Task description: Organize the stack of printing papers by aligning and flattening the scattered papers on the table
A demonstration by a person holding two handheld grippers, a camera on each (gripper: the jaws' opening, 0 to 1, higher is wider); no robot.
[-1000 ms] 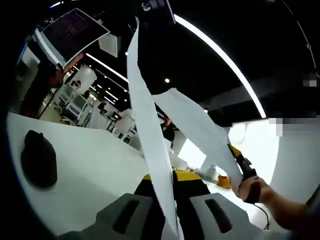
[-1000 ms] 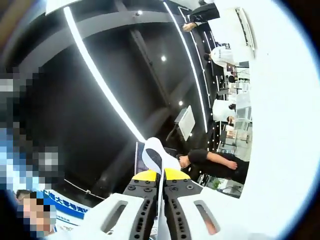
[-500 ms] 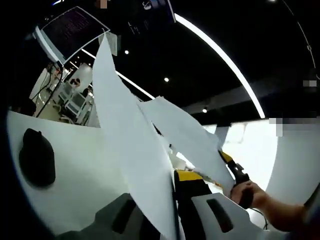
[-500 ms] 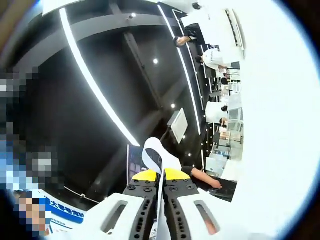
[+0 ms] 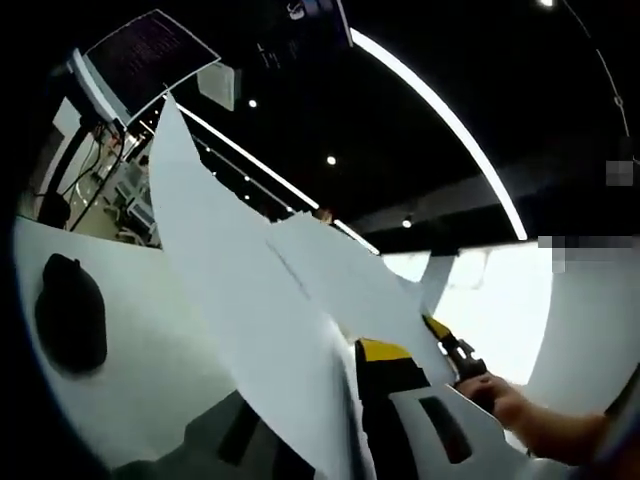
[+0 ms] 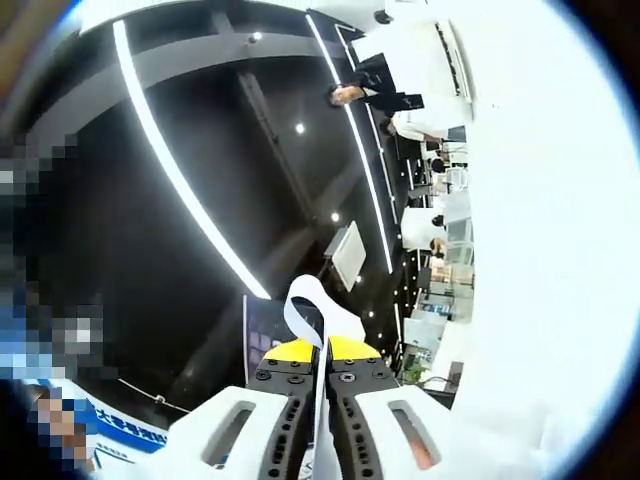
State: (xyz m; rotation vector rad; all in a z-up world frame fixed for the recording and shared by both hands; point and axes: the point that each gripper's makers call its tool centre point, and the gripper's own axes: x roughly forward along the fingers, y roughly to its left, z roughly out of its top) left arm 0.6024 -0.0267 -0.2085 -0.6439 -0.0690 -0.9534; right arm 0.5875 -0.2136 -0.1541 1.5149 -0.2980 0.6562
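Note:
White printing papers (image 5: 240,300) rise out of my left gripper (image 5: 352,372), which is shut on their lower edge. The broad sheet hides the left jaw. A second sheet (image 5: 350,285) of the same bunch runs right to my right gripper (image 5: 452,350), which a person's hand (image 5: 495,398) holds. In the right gripper view, my right gripper (image 6: 322,352) is shut on the thin edge of the papers (image 6: 320,400), whose end curls over above the jaws. The papers hang in the air above the white table (image 5: 150,350).
A black mouse-like object (image 5: 70,312) lies on the table at the left. A monitor (image 5: 150,55) stands beyond it. The white table surface (image 6: 540,250) takes up the right side of the right gripper view. A person in black (image 6: 370,85) stands far off, and light strips cross the dark ceiling.
The papers in my left gripper have turned from edge-on to broad-face and spread to the left. The right gripper and hand have sunk lower in the left gripper view. The right gripper view has rolled slightly.

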